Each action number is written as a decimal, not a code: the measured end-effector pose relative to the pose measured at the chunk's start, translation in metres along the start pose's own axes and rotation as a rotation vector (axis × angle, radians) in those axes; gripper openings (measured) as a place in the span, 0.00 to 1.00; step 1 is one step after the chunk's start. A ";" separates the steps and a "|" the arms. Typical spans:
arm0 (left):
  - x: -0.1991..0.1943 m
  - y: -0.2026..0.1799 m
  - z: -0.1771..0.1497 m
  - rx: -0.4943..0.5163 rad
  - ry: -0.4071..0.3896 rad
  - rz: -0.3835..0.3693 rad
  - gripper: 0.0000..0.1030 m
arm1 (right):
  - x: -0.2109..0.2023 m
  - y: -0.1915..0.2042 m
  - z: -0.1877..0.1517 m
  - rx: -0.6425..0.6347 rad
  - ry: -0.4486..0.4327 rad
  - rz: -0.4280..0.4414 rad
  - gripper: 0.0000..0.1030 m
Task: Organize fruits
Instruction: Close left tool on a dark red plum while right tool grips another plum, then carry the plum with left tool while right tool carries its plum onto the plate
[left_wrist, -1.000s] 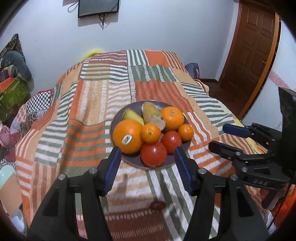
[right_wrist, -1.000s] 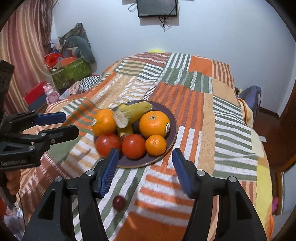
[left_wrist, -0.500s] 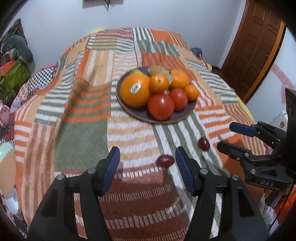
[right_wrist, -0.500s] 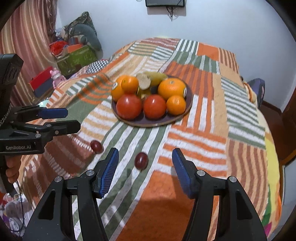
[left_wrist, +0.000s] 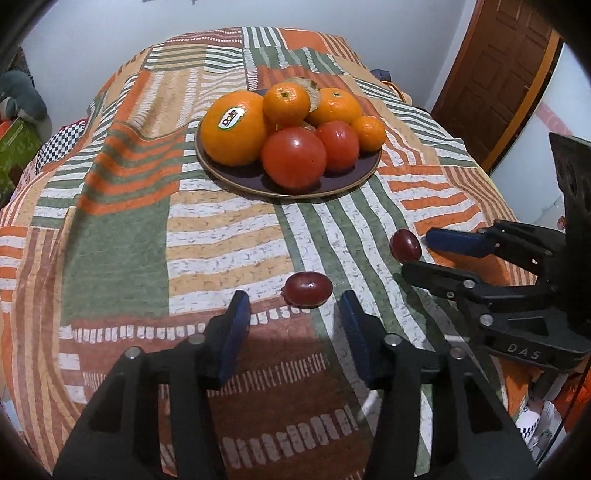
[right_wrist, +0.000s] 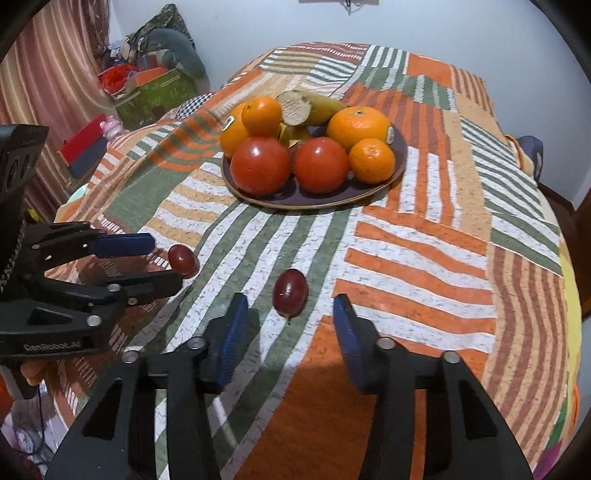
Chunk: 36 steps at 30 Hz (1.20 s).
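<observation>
Left tongs (left_wrist: 293, 314): mine, bottom centre of the left view; black plastic arms with ribbed blue pads, spread wide, holding nothing.
Right tongs (right_wrist: 290, 314): bottom centre of the right view, same build, also spread wide with nothing between the pads.
Near grape (left_wrist: 307, 289): smooth, glossy, dark red oval lying on its side on the cloth, just ahead of my left tips and not touching either pad.
Second grape (right_wrist: 290, 291): same glossy skin, a small stem stub at its lower end, on a green stripe just ahead of my right tips, clear of both pads.
Cross view: in the right view the near grape (right_wrist: 181, 259) sits at the tips of my left tongs (right_wrist: 162, 264); whether a pad touches it I cannot tell.
Plate (left_wrist: 236, 177): round, dark purple with a brownish rim, upper centre, well apart from both grapes.
Fruit pile: a big dimpled orange (left_wrist: 236, 127) with an oval sticker, smaller oranges, two shiny red tomatoes (left_wrist: 294, 157).
Banana (right_wrist: 325, 105): yellow, with a rough, pale cut end; mostly hidden behind the oranges in the left view.
Cloth (right_wrist: 424, 236): quilted patchwork of orange, green and white stripes, rumpled at the left.
Cut off: both tong handles run out of the bottom edge.
</observation>
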<state>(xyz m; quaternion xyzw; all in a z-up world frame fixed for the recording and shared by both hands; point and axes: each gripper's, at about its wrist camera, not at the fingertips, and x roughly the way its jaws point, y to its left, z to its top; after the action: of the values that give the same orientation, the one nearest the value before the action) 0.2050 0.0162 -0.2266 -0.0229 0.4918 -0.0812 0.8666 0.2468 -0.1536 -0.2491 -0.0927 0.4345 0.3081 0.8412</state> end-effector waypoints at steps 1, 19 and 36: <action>0.001 0.000 0.000 0.002 0.000 -0.001 0.43 | 0.002 0.001 0.000 -0.005 0.006 0.005 0.34; -0.008 -0.001 0.007 -0.003 -0.038 -0.028 0.27 | -0.007 -0.004 0.007 0.001 -0.029 0.001 0.17; -0.034 0.008 0.082 -0.002 -0.190 -0.007 0.27 | -0.029 -0.026 0.054 0.029 -0.171 -0.021 0.17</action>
<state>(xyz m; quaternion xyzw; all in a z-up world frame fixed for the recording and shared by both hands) 0.2585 0.0264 -0.1564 -0.0332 0.4076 -0.0814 0.9089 0.2858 -0.1641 -0.1962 -0.0585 0.3645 0.3000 0.8796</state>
